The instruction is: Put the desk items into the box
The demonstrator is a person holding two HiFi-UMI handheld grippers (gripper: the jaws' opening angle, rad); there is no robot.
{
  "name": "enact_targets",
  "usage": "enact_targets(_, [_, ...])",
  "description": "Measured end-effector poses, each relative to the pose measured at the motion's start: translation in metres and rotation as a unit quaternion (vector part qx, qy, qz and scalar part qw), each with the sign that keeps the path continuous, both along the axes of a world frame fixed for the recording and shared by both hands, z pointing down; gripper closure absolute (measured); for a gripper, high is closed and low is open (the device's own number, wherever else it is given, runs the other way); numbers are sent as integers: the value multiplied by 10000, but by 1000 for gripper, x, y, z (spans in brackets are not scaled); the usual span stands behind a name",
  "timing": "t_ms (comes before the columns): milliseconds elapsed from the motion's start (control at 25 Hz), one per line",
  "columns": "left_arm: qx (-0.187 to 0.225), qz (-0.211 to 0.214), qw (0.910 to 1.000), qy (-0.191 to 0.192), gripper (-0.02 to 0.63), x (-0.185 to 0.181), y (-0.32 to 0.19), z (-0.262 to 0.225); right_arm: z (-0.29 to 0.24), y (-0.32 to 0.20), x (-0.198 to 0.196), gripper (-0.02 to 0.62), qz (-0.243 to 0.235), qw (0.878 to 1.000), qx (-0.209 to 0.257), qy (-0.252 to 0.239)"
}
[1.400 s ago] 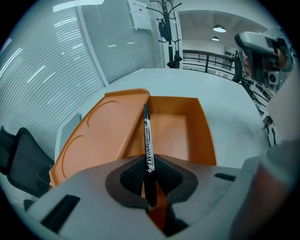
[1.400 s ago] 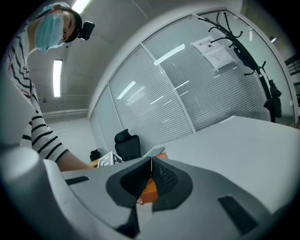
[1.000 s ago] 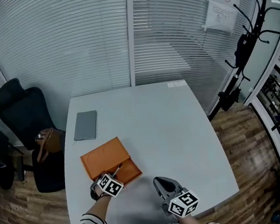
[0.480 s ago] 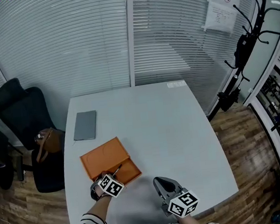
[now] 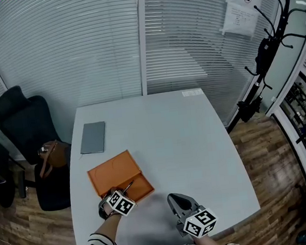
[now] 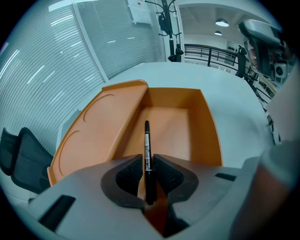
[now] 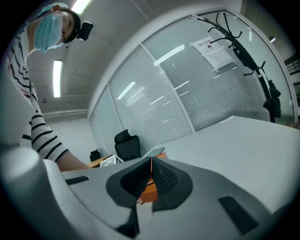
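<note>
Pen (image 6: 146,143): tail swallowed inside the left gripper (image 6: 147,161), print unreadable.
Box (image 7: 149,193): 6 o'clock in right gripper view, mostly behind the right gripper (image 7: 151,161).

A pale grey table (image 5: 198,136) fills the middle of the head view, standing on a wood-plank floor (image 5: 267,150). Glass walls with closed horizontal blinds (image 5: 69,46) curve behind it. A black office chair (image 5: 25,124) stands at the left. A black coat stand (image 5: 273,25) and a paper notice (image 5: 243,3) are at the upper right.
</note>
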State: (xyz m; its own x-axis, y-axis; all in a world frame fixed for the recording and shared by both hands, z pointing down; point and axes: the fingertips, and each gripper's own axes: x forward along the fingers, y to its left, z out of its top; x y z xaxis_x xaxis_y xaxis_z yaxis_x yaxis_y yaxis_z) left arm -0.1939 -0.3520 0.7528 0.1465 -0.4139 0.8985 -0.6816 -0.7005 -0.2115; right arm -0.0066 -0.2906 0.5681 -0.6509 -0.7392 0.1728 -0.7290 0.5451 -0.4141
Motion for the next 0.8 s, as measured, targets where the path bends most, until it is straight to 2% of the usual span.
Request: enact_targets(800, [-67, 53, 9999, 90, 531, 3, 2, 1, -2, 3, 4, 569, -28, 10000, 14, 48])
